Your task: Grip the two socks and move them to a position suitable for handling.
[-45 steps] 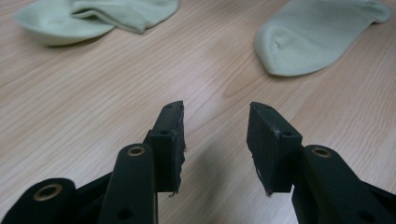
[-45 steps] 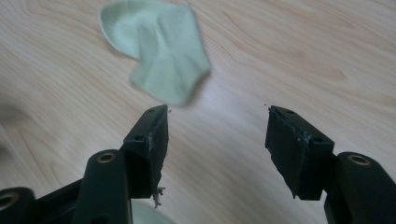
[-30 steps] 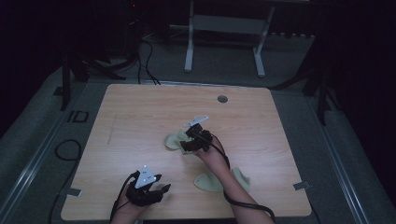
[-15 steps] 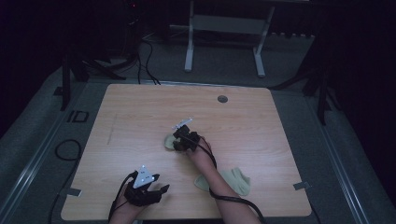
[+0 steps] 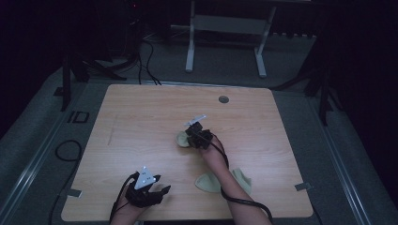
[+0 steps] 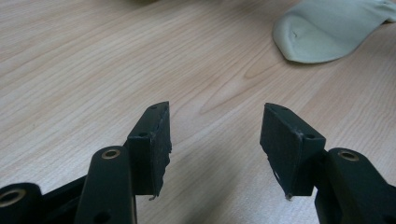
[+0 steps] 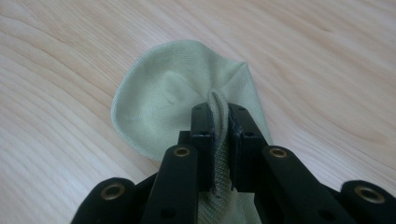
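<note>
Status: right tool (image 7: 220, 122) has just been closing and now pinches a raised fold of the pale green knit sock (image 7: 173, 100) between its pads; the same sock shows in the high view (image 5: 182, 138) near mid tabletop, lying flat apart from that pinched ridge. So the grab on this sock looks made, but lift and move are not yet done. Second pale green sock (image 5: 209, 183) lies near the front edge of the light wood tabletop (image 5: 141, 112), partly under the right forearm, with another bit of the same pale green fabric (image 5: 241, 178) on the forearm's far side; can't tell if that's one sock or two pieces. That one is untouched, so I'd judge roughly early-to-mid, with pairing or stacking left. Pose: right arm stretched forward from the bottom edge, tool angled down onto the sock. Left tool (image 5: 143, 192) rests at the front-left of the tabletop, released, jaws apart with nothing between them in the left gripper view (image 6: 215, 135), facing toward the near sock (image 6: 327, 28).
</note>
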`<state>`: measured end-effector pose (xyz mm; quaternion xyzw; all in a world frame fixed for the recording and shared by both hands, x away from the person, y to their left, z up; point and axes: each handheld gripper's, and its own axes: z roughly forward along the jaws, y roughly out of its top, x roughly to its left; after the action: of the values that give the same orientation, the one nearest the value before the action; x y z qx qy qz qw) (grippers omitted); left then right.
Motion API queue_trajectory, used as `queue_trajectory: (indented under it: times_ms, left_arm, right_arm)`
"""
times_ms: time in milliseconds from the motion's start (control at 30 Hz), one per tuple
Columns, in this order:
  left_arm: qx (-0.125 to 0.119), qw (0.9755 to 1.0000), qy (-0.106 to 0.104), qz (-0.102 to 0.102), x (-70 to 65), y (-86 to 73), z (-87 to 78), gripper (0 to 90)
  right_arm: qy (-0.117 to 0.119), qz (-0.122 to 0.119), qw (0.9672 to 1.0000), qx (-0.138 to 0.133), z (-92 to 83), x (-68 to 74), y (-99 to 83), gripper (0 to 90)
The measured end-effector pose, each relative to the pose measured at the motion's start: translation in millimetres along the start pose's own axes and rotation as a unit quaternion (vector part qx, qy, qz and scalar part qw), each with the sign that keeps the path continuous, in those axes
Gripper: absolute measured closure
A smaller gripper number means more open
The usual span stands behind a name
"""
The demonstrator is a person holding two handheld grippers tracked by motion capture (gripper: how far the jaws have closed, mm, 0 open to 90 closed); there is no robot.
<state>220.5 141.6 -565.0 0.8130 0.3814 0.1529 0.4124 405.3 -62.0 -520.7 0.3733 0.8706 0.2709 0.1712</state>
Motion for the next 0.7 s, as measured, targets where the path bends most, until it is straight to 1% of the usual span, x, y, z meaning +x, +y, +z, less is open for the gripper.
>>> queue_trajectory:
  times_ms: [33,100,167,200,233,267,300,367,400,467,533,567,600,667,700]
  left_arm:
    - [-0.001,1.0000,0.000,0.002,-1.3,0.5,0.0,42.8]
    - [-0.001,1.0000,-0.001,0.006,-3.3,1.7,0.6,42.8]
    - [0.000,1.0000,-0.003,0.006,-4.7,2.2,2.0,42.8]
    - [0.001,1.0000,-0.003,0.006,-5.4,2.2,2.6,42.8]
    - [0.001,1.0000,-0.003,0.006,-5.4,2.2,2.6,42.8]
    - [0.003,1.0000,-0.004,0.006,-5.7,2.4,3.6,42.8]
    - [0.004,1.0000,-0.005,0.005,-6.0,2.6,3.9,42.8]
    - [0.003,0.9999,-0.007,0.007,-6.9,3.3,3.9,42.8]
    - [0.003,0.9999,-0.008,0.008,-7.2,3.6,3.8,42.8]
    - [0.004,0.9999,-0.009,0.010,-7.9,4.2,4.3,42.9]
    - [0.004,0.9998,-0.011,0.013,-8.5,5.1,5.2,42.9]
    - [0.004,0.9998,-0.012,0.013,-8.7,5.6,5.7,42.9]
    - [0.003,0.9998,-0.013,0.013,-8.8,6.1,6.2,42.9]
    - [0.003,0.9998,-0.013,0.013,-9.8,6.9,6.9,42.9]
    - [0.003,0.9998,-0.013,0.016,-10.3,7.4,6.9,42.9]
  right_arm:
    - [0.000,0.000,1.0000,0.000,-4.7,-3.7,-1.9,82.0]
    - [-0.009,0.008,0.9999,-0.002,-14.3,-10.9,-7.0,82.1]
    - [-0.012,0.012,0.9999,0.000,-22.4,-18.7,-13.3,82.1]
    - [-0.017,0.014,0.9997,0.001,-26.0,-22.5,-16.9,82.0]
    - [-0.017,0.014,0.9997,0.001,-26.0,-22.5,-16.9,82.0]
    - [-0.021,0.017,0.9996,0.004,-29.3,-26.4,-20.5,82.0]
    - [-0.025,0.026,0.9993,0.006,-34.3,-32.5,-26.9,82.0]
    - [-0.035,0.035,0.9987,0.011,-38.7,-38.8,-34.8,82.0]
    - [-0.035,0.045,0.9983,0.012,-41.2,-42.6,-40.9,81.9]
    - [-0.037,0.057,0.9976,0.018,-43.4,-46.4,-50.0,81.9]
    - [-0.039,0.062,0.9971,0.022,-44.2,-47.5,-57.4,81.8]
    - [-0.037,0.069,0.9967,0.024,-43.4,-47.1,-61.9,81.7]
    - [-0.037,0.068,0.9967,0.027,-41.6,-46.5,-64.8,81.5]
    - [-0.034,0.070,0.9965,0.031,-36.8,-45.5,-68.7,78.6]
    - [-0.029,0.073,0.9963,0.034,-33.5,-44.6,-70.0,73.8]
